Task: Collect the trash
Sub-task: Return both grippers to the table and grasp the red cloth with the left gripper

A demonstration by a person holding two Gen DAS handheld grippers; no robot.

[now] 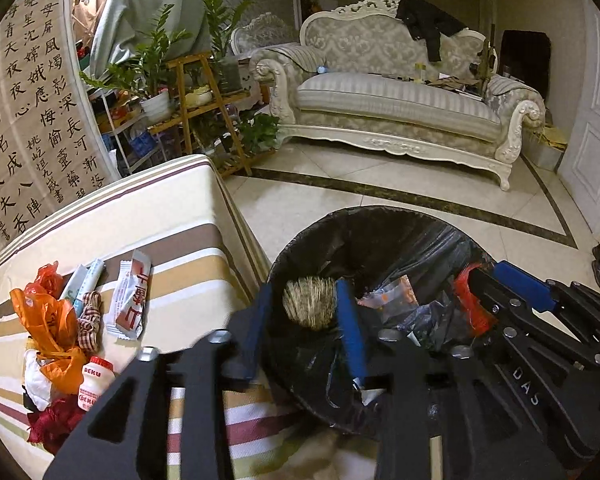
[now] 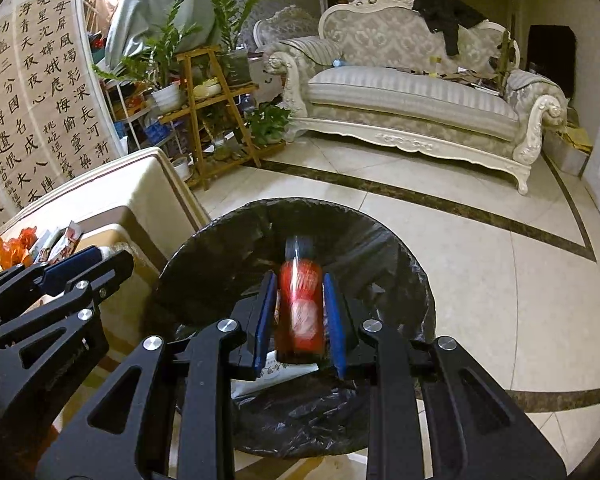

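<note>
A black-lined trash bin [image 1: 380, 224] stands on the floor beside a striped table [image 1: 180, 208]. My left gripper [image 1: 306, 304] is over the bin's left rim, jaws apart, with a straw-coloured bristly bundle [image 1: 310, 300] between the pads; the image is blurred and I cannot tell if it is gripped. My right gripper [image 2: 298, 308] is over the bin [image 2: 340, 216] with a blurred red bottle [image 2: 300, 304] between its blue pads, small gaps on both sides. More trash lies on the table: an orange bag [image 1: 48, 320], a white-red wrapper [image 1: 130, 300], a small white bottle [image 1: 94, 384].
A cream sofa [image 1: 400, 96] stands across the tiled floor [image 1: 380, 184]. A wooden plant stand [image 1: 204, 108] with potted plants is behind the table. A calligraphy panel [image 1: 28, 112] is at left. Wrappers and a red bag [image 1: 472, 308] lie in the bin.
</note>
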